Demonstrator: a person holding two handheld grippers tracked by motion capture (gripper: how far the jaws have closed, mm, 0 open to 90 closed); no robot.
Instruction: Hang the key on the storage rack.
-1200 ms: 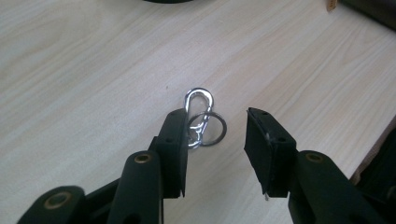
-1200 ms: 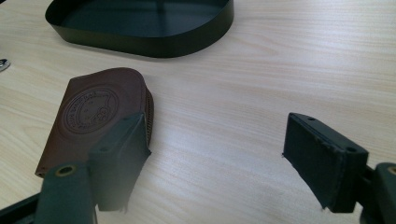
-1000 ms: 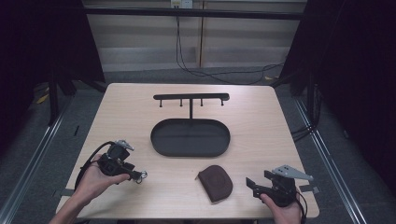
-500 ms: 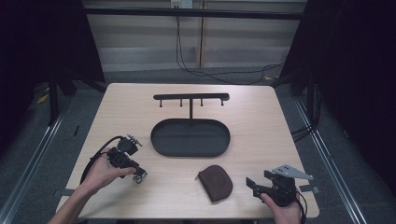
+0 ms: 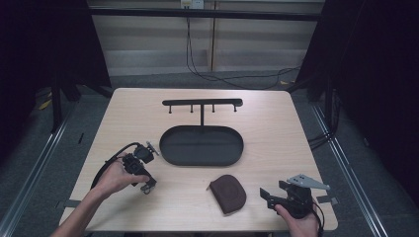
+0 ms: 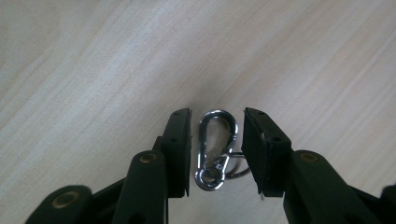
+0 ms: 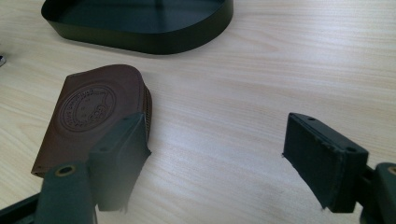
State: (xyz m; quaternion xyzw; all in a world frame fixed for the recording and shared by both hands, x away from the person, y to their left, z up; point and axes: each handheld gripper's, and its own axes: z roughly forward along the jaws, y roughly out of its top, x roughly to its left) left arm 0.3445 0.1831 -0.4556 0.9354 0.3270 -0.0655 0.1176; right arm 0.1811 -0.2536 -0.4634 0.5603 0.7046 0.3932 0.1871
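A silver carabiner (image 6: 215, 140) with a small key ring lies flat on the wooden table, between the two black jaws of my left gripper (image 6: 216, 116). The jaws have just been closing on it. A thin gap still shows on each side, so the pads do not press on it. In the high view the left gripper (image 5: 143, 180) points down at the table's front left. My right gripper (image 7: 217, 126) stands wide open over bare wood at the front right (image 5: 273, 191). A brown leather pouch (image 7: 93, 112) lies just left of its left jaw.
A black oval tray (image 5: 201, 145) sits mid-table, its wall (image 7: 154, 39) beyond the pouch (image 5: 228, 192). Behind the tray stands a black rack with several hooks (image 5: 202, 102). Bare wood lies between the two grippers. The table's front edge is close to both hands.
The left hand has shifted a little to the right and lowered its gripper toward the table. The right hand and the pouch have stayed put.
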